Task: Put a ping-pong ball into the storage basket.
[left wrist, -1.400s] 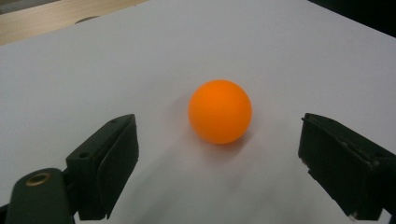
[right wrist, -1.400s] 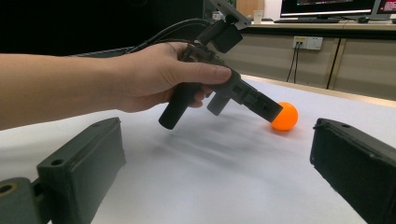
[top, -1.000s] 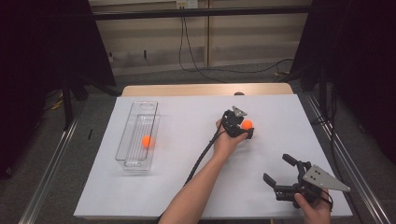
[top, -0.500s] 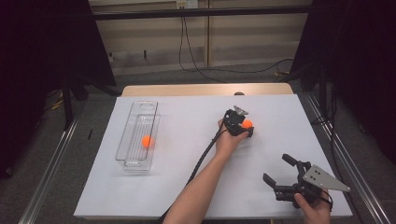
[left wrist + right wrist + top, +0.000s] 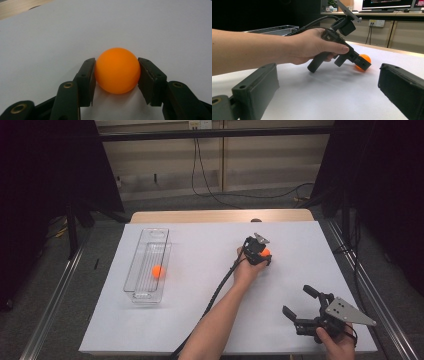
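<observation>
Covering the table, white paper bears left tongs clamped on orange ball; right tongs apart.

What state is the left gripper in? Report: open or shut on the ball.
Shut on the orange ball: the left gripper has just been closing, and both pads touch the ball's sides.

Orange ball: smooth, round, plain, resting on white table, right of middle, nearer far edge, pinched between black jaws.
</observation>
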